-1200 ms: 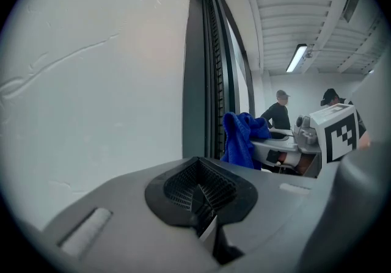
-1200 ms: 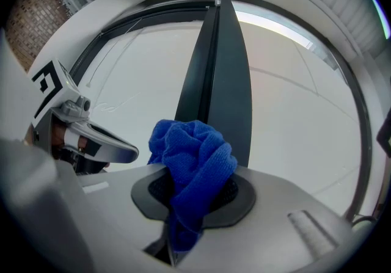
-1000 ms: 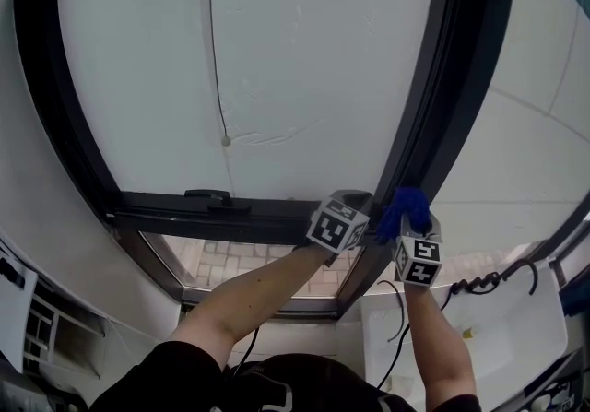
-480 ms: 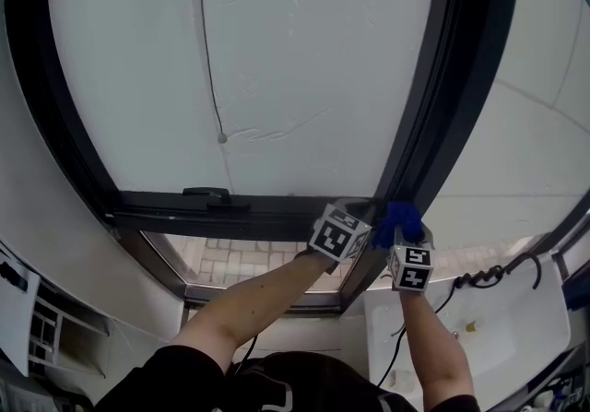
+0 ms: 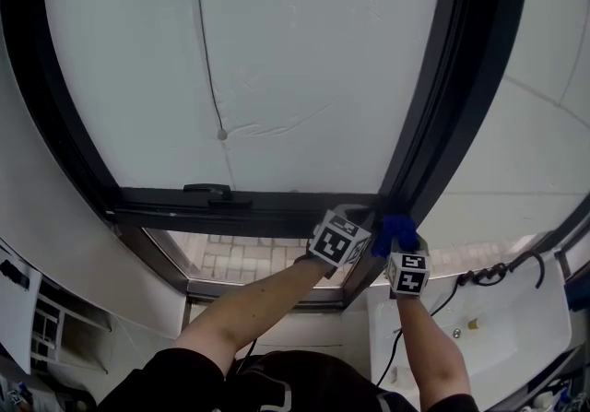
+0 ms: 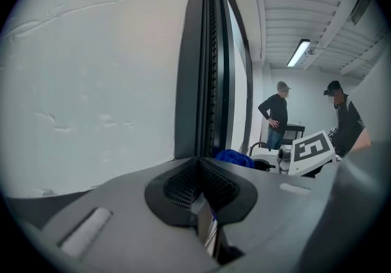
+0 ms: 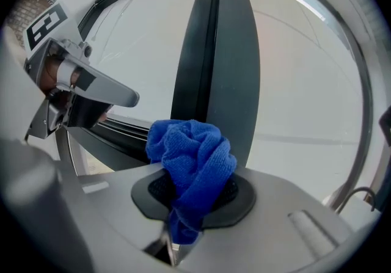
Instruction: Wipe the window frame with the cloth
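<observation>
Both at the black window frame [image 5: 452,78]: right tool [image 7: 192,201] clamps blue cloth [image 7: 192,149], left tool [image 6: 200,185] closed empty.

No readable text, brand or number, only coded squares on left gripper's cube [image 5: 337,237], right gripper's cube [image 5: 408,274]

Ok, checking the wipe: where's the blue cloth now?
Head view, lower right: blue cloth clamped in the right gripper, at the window frame upright, beside the left gripper.

Partly out of sight
The tail of the cloth [image 7: 192,156] vanishes between the jaws of my right gripper [image 7: 188,198]; from overhead its cube [image 5: 409,272] hides most of it; the window frame [image 5: 458,60] runs off the top.
</observation>
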Demonstrator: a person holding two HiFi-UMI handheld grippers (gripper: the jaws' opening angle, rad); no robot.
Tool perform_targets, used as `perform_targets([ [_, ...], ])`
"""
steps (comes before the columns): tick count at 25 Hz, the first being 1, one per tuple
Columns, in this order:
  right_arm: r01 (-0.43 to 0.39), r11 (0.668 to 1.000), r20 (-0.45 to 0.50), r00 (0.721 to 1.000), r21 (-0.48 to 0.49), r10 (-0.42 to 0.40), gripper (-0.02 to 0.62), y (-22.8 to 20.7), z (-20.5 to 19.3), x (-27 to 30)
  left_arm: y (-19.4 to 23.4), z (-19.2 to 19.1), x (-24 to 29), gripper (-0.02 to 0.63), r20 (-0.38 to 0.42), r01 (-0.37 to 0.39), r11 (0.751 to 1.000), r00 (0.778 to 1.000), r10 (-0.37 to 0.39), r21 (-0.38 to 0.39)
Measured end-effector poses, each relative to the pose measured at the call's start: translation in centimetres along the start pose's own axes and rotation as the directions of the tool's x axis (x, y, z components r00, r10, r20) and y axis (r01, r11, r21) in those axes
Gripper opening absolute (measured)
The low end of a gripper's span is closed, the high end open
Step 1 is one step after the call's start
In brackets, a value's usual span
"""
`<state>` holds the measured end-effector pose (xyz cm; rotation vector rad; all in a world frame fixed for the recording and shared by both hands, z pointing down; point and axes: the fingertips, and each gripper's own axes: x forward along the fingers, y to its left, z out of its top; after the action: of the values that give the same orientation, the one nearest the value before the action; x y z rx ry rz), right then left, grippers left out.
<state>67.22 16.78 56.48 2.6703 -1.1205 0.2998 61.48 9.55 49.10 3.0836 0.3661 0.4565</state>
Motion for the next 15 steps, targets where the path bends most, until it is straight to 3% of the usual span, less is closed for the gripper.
perform_targets([
  [5,0.007,0.999,0.011,1.0,0.042,-0.008,0.08,0.0,-0.6,-0.7,-0.1,-0.8,-0.1,-0.008,-0.002,0.003,1.0,1.0,-0.003,-0.009],
  [8,0.04,0.995,0.003,0.999,0.092,-0.041,0.08,-1.0,-1.3,-1.5,-0.5,-1.3,-0.3,-0.008,0.008,0.004,0.998,1.0,-0.004,-0.055],
  [15,0.033,0.994,0.013,0.999,0.103,-0.035,0.078,-1.5,-1.6,-1.6,-1.0,-2.8,-0.2,-0.008,-0.01,-0.002,0.997,1.0,0.001,-0.073],
])
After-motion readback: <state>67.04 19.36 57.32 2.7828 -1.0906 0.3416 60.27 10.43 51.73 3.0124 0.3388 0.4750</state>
